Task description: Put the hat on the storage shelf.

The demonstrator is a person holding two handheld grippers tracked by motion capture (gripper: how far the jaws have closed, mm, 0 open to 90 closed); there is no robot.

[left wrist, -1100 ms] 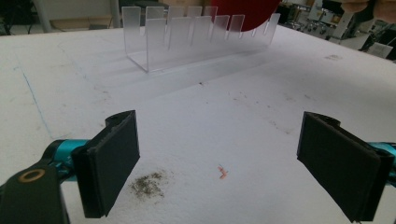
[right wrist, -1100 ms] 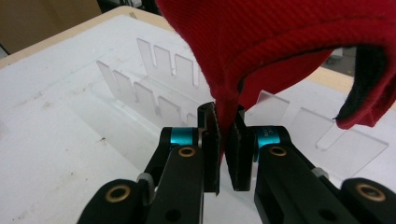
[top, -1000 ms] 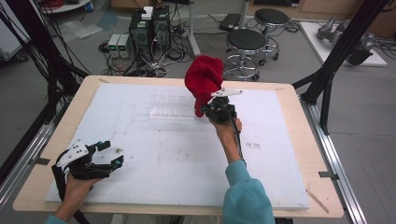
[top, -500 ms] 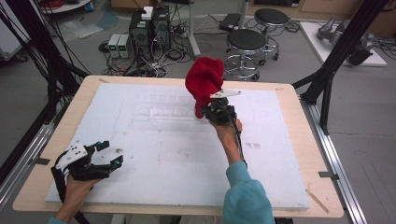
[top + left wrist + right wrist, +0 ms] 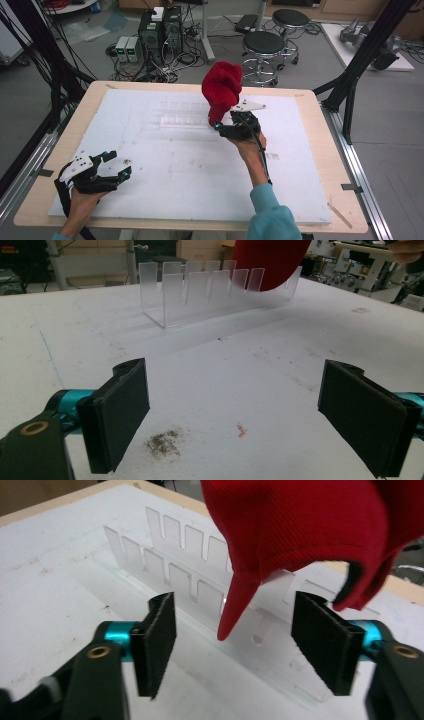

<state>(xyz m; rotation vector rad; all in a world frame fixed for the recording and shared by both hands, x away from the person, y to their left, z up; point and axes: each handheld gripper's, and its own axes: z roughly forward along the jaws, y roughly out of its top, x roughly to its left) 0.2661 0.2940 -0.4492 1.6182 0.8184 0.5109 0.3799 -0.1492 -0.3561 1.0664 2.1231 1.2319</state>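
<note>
Red cap [image 5: 300, 525] stands upright, brim pointing down.

Red cap [image 5: 300, 525] upright in clear slotted rack [image 5: 190, 587]

Two round stools [image 5: 270, 47] on the floor, computer towers [image 5: 160, 30] amid cables, black frame struts [image 5: 357, 80].

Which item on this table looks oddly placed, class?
The red cap stands on edge in the clear slotted rack, brim tip pointing down, tilted rather than seated. Small dirt specks mark the white board.
</note>
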